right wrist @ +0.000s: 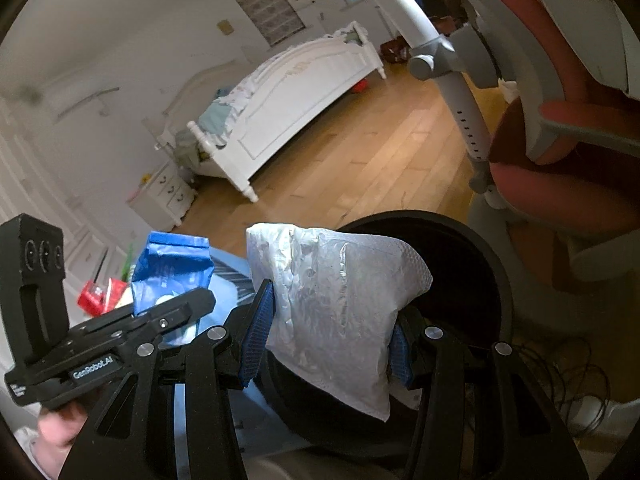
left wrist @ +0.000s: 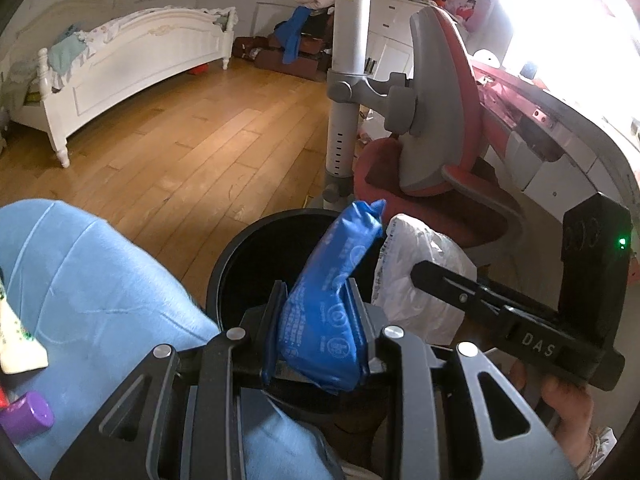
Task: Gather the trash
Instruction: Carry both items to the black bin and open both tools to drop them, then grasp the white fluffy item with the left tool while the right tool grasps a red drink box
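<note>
My left gripper (left wrist: 320, 300) is shut on a blue plastic packet (left wrist: 332, 292) and holds it upright over the open mouth of a black round bin (left wrist: 232, 256). My right gripper (right wrist: 332, 320) is shut on a crumpled white plastic pouch (right wrist: 336, 312) and holds it over the same bin (right wrist: 480, 264). The white pouch also shows in the left wrist view (left wrist: 416, 280), just right of the blue packet. The blue packet also shows in the right wrist view (right wrist: 172, 268), to the left.
A light blue cloth surface (left wrist: 100, 280) lies left of the bin, with a purple cap (left wrist: 28, 416) and a red packet (right wrist: 100, 292) on it. A red and grey chair (left wrist: 436, 128) and a grey pole (left wrist: 344, 80) stand behind the bin. A white bed (left wrist: 132, 68) stands across the wooden floor.
</note>
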Tool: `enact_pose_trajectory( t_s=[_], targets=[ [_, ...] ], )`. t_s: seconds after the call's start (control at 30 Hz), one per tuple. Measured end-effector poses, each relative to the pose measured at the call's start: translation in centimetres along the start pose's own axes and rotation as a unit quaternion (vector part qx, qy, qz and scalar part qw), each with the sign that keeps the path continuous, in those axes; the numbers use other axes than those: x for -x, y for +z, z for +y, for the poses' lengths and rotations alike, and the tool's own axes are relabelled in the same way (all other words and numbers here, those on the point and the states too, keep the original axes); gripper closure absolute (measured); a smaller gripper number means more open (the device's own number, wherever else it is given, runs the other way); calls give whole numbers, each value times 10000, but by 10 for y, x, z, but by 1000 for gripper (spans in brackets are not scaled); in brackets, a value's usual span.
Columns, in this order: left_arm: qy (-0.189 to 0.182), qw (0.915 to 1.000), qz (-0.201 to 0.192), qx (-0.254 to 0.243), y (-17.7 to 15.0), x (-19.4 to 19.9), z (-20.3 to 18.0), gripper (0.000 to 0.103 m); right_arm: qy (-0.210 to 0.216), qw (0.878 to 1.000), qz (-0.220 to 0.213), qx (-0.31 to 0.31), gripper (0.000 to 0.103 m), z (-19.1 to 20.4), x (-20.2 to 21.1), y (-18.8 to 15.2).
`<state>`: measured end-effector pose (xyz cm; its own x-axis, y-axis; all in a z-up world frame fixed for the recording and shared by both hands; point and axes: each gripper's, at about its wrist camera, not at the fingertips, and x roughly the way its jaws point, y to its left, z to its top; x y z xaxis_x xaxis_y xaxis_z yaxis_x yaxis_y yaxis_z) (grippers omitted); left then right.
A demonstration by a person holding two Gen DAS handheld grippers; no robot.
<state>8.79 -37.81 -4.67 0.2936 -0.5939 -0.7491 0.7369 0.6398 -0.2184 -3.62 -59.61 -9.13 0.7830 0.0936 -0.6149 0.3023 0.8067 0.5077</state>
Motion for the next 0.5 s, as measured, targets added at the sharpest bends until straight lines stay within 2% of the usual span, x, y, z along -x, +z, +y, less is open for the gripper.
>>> enact_pose_trajectory(
  t_s=[0.03,0.07,0.1,0.13,0.17,0.37,0.5],
  targets=[
    [-7,10000,12,-33,0,-1,-1,66,-39,10000,4,-39,45,-2,-1,0],
    [24,10000,-8,-74,0,-1,-3,48,-89,9999,-12,-76,41,-4,-1,1],
    [74,9999,-67,-104,0,0,-4,27,-146,9998,-43,-104,29,-6,0,2],
    [132,9997,-166,-126,0,2,-6,20,-201,9997,-95,-128,22,-7,2,2],
    [178,9993,-300,-149,-1,6,-7,15,-221,9996,-134,-135,21,-8,3,2],
    [150,9991,-388,-58,-3,20,-3,15,-287,9994,-93,-139,21,-5,4,2],
    [232,9983,-531,97,-11,41,11,15,-224,9997,-11,8,20,11,1,-2]
  ],
)
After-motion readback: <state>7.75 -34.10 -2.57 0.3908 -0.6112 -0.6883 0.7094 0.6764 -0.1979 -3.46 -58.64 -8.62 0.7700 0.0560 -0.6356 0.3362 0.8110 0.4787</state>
